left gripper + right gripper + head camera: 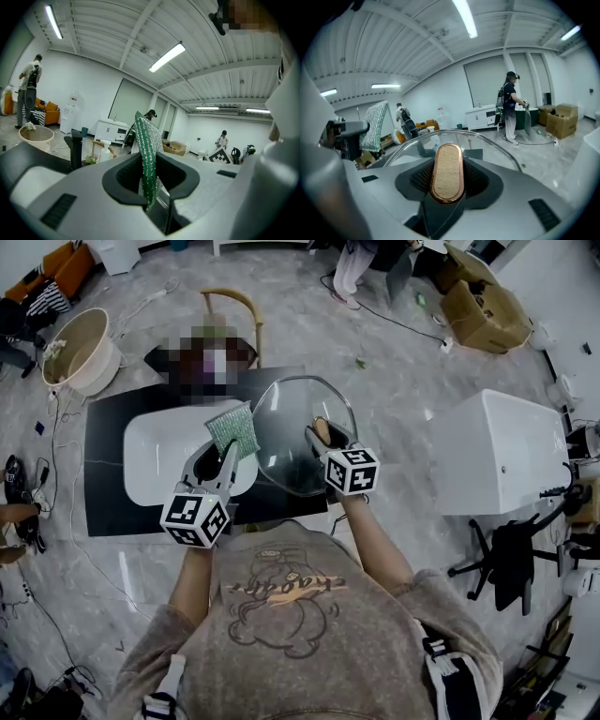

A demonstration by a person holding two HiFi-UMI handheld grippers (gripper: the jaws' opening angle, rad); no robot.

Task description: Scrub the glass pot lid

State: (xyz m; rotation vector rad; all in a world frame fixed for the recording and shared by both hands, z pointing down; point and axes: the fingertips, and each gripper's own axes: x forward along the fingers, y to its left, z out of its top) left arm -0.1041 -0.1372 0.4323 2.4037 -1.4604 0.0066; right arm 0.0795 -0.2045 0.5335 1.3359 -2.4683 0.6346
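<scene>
The glass pot lid (pixel 291 432) is held up on edge above the dark table. My right gripper (pixel 322 434) is shut on the lid's wooden knob (pixel 447 172), and the clear glass dome (pixel 487 140) curves away beyond it. My left gripper (pixel 228 448) is shut on a green scrubbing cloth (pixel 233 428), which stands upright between the jaws (pixel 147 159). In the head view the cloth sits just left of the lid's rim; whether they touch I cannot tell.
A white basin (pixel 150 451) lies on the dark table (pixel 103 474) under the grippers. A chair (pixel 230 306) stands behind the table, a round tub (pixel 80 348) at the far left, a white cabinet (pixel 502 451) to the right. People stand around the room.
</scene>
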